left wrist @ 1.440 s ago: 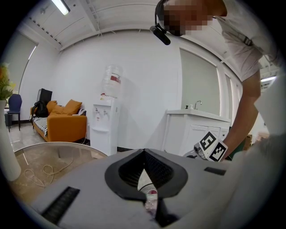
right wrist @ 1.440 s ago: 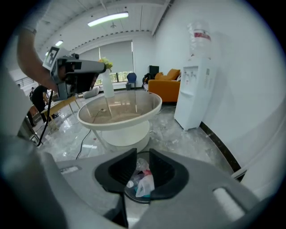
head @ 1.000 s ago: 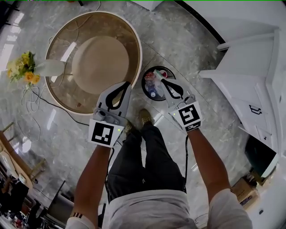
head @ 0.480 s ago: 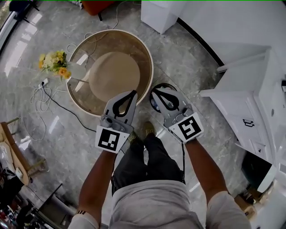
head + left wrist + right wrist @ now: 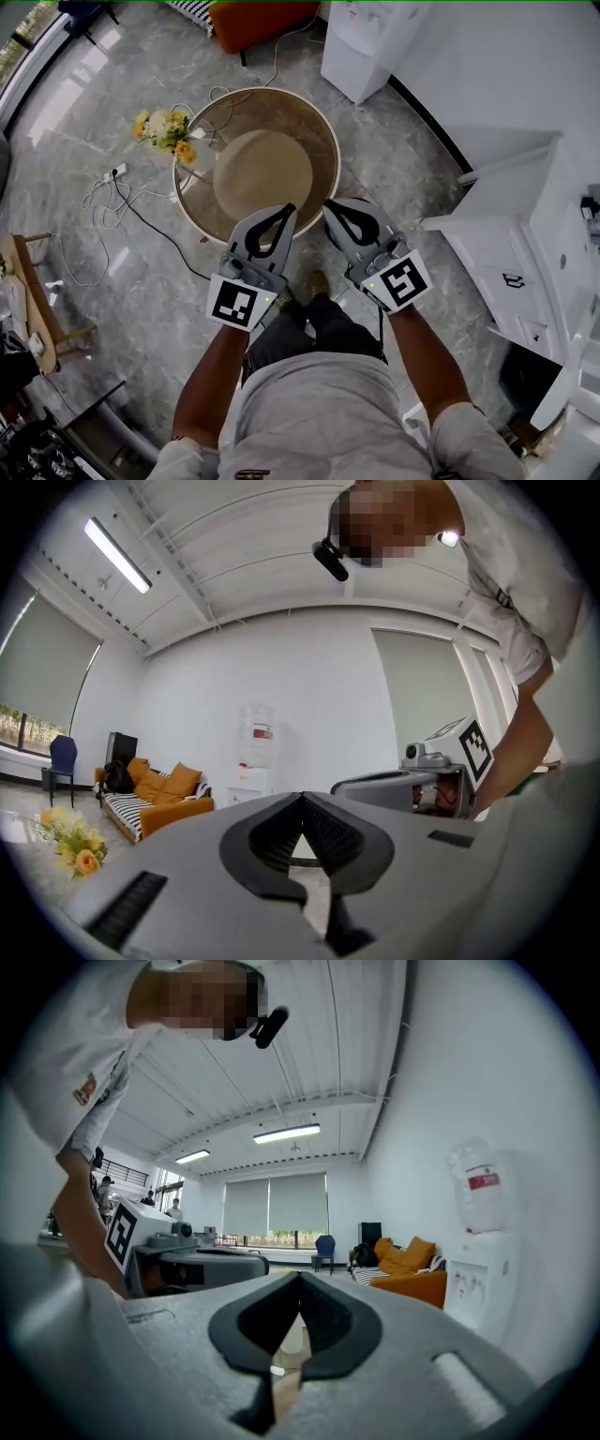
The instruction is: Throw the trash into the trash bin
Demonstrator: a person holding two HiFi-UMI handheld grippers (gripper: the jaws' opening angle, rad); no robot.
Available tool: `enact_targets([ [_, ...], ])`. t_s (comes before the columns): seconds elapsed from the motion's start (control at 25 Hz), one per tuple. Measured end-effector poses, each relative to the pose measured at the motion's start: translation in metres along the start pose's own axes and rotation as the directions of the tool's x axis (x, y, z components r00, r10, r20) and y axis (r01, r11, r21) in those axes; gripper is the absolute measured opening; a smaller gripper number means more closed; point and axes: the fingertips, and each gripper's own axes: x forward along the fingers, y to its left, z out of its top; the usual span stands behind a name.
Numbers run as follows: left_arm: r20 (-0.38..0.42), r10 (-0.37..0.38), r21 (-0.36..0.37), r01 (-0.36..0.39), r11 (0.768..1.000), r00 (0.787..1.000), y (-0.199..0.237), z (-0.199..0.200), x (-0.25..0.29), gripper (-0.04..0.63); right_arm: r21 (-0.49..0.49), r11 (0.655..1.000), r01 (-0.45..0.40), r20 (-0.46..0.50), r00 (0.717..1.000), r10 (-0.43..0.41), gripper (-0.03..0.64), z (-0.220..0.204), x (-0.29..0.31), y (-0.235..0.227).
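The person wears a white short-sleeved shirt (image 5: pixel 309 422), dark trousers (image 5: pixel 314 336) and olive shoes (image 5: pixel 315 281).

Low in the frame, the right gripper (image 5: pixel 300 1281) has its jaws together and empty, with the left gripper (image 5: pixel 192 1262) at mid-left and a water dispenser (image 5: pixel 480 1241) at right.

No legible text; red label (image 5: pixel 486 1181) on water bottle (image 5: pixel 472 1206) unreadable.

Trash bin hidden fr. view
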Motion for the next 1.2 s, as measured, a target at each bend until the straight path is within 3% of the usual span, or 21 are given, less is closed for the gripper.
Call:
enact_targets([
  [0.52,0.058,0.022,0.032,-0.024,0.999,0.998,-0.002,0.056,-0.024,0.000,-0.074,0.996,-0.051,0.067,0.996,0.056,0.000,0.060,0.006,0.026],
  [1.2,0.072,0.041,0.043,-0.044,0.998,0.997,-0.001,0.067,-0.033,0.000,-0.069,0.996,-0.051,0.067,0.996,0.056,0.000,0.060,0.004,0.037],
])
